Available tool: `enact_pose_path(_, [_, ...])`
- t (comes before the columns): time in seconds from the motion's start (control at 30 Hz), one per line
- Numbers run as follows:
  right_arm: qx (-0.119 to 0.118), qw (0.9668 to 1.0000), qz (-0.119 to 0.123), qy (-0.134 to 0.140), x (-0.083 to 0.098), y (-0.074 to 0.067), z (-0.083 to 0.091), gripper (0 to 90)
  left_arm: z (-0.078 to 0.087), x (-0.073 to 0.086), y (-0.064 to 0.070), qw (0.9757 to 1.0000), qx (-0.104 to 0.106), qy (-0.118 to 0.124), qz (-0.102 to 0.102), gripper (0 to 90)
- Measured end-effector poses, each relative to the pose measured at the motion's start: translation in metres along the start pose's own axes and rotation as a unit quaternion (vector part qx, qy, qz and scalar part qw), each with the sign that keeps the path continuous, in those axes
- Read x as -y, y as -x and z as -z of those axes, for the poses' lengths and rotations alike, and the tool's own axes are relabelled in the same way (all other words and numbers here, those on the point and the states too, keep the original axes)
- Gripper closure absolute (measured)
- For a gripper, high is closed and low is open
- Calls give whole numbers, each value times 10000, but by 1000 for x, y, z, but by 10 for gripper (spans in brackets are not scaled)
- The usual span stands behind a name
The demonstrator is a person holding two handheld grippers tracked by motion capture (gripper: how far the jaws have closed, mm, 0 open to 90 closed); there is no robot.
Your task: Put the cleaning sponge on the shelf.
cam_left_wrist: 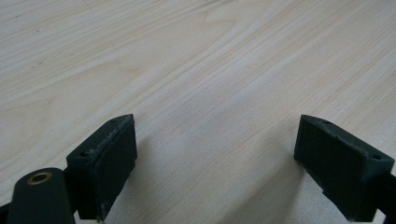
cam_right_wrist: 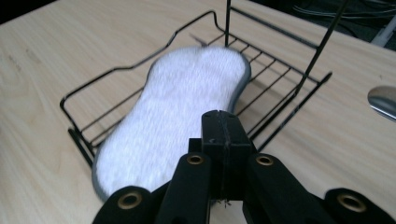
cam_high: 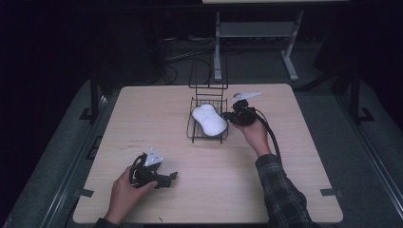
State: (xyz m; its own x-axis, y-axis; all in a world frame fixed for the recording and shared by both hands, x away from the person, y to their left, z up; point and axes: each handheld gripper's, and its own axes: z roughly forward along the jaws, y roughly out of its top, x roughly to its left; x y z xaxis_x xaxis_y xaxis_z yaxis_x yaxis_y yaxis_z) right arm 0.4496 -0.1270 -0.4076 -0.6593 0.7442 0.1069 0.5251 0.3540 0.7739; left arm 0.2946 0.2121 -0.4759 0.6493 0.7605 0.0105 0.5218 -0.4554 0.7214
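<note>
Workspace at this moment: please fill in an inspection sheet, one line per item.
Surface: pale wood table, faint marks near its left side.
Job's things: white sponge lying in the black wire rack, one end over the rack's edge.
Clutter: a shiny object at the right gripper view's edge, cannot tell what.
Grippers: left gripper open, over bare table; right gripper shut, nothing between its fingers, beside the sponge.
Cables: black cable trailing from the right gripper; more on the floor behind.
Surroundings: dark room, grey floor, metal stand behind the table.
</note>
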Motion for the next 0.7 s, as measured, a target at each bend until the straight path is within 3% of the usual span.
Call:
enact_pose_path(0.2, [-55, 9999, 106, -75, 13, -5, 6, 899, 0, 0, 0, 10000, -7, -2, 6, 123])
enact_pose_path(0.47, [-199, 9991, 253, -283, 19, -17, -4, 899, 0, 0, 0, 10000, -15, -3, 8, 123])
enact_pose_path(0.7, [-354, 9986, 280, -259, 18, -26, -11, 899, 0, 0, 0, 10000, -15, -1, 12, 123])
